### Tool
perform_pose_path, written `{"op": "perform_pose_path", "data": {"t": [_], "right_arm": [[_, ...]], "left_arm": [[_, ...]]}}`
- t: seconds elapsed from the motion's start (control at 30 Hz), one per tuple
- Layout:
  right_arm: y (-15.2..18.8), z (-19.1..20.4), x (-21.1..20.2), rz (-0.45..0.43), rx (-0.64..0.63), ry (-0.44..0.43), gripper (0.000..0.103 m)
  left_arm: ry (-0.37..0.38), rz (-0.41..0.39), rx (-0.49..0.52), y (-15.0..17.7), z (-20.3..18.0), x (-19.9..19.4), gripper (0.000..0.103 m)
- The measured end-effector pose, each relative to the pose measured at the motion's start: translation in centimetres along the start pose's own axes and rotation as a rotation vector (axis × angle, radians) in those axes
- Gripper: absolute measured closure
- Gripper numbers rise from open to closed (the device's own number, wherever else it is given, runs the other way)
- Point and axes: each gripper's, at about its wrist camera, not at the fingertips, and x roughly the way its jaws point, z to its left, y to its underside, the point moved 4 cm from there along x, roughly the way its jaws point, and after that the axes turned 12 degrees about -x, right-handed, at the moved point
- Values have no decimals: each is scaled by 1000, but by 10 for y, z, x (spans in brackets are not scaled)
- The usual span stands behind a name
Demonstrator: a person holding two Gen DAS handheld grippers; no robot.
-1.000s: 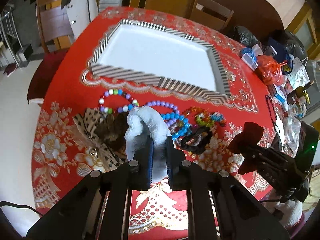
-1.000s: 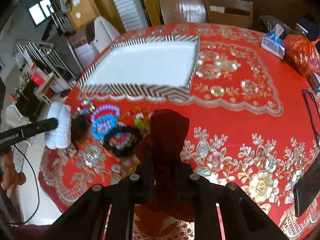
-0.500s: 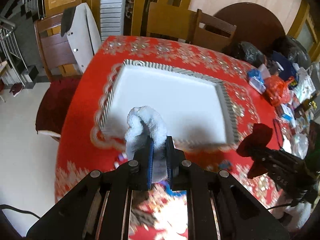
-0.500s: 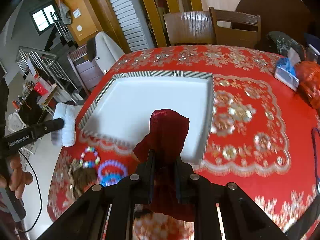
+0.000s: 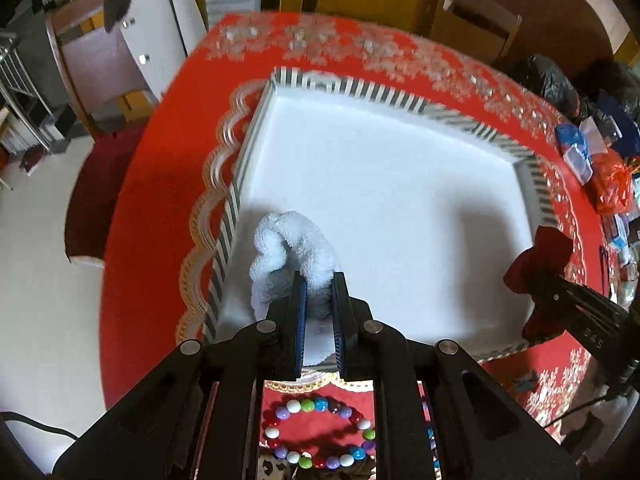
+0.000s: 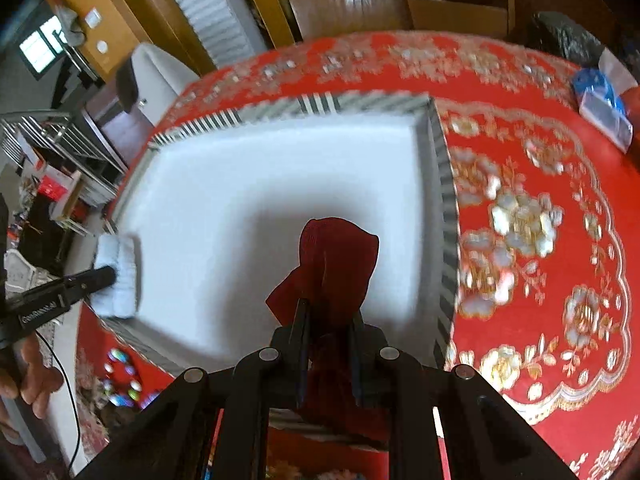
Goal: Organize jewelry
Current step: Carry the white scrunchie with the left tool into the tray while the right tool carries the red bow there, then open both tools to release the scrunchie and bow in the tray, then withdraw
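Note:
My left gripper is shut on a fluffy white scrunchie and holds it over the near left corner of the white tray with striped walls. My right gripper is shut on a dark red scrunchie and holds it above the tray's near middle. The right gripper and red scrunchie also show at the tray's right edge in the left wrist view. The white scrunchie shows at the tray's left in the right wrist view. A multicoloured bead bracelet lies on the red cloth before the tray.
The table has a red patterned cloth. More jewelry lies before the tray's near wall. Bags and clutter crowd the right side of the table. Wooden chairs stand behind it, and a white coat hangs on a chair at left.
Both grippers have moved forward from the jewelry pile to above the tray, each carrying its scrunchie. The tray now fills both views.

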Motion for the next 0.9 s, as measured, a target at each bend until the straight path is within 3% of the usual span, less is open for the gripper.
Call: {"op": "perform_pose_path", "data": {"t": [0.3, 0.37, 0.43, 0.47, 0.53, 0.7, 0.9], "right_arm": [[22, -6, -1, 47, -20, 26, 87], [20, -8, -1, 36, 4, 23, 83], [16, -7, -5, 16, 19, 15, 68], [15, -6, -10, -4, 22, 6, 66], [12, -2, -19, -29, 16, 3, 65], [9, 9, -44, -78, 3, 9, 58], [14, 24, -75, -140, -5, 6, 58]], "left_arm": [[27, 52, 24, 25, 5, -4, 92], [17, 44, 36, 28, 3, -6, 92], [2, 30, 46, 28, 1, -5, 92], [-3, 24, 45, 27, 0, -5, 91], [-7, 20, 43, 26, 0, -5, 87], [-17, -10, 48, 26, -2, -13, 59], [-8, -91, 45, 25, -5, -42, 48]]}}
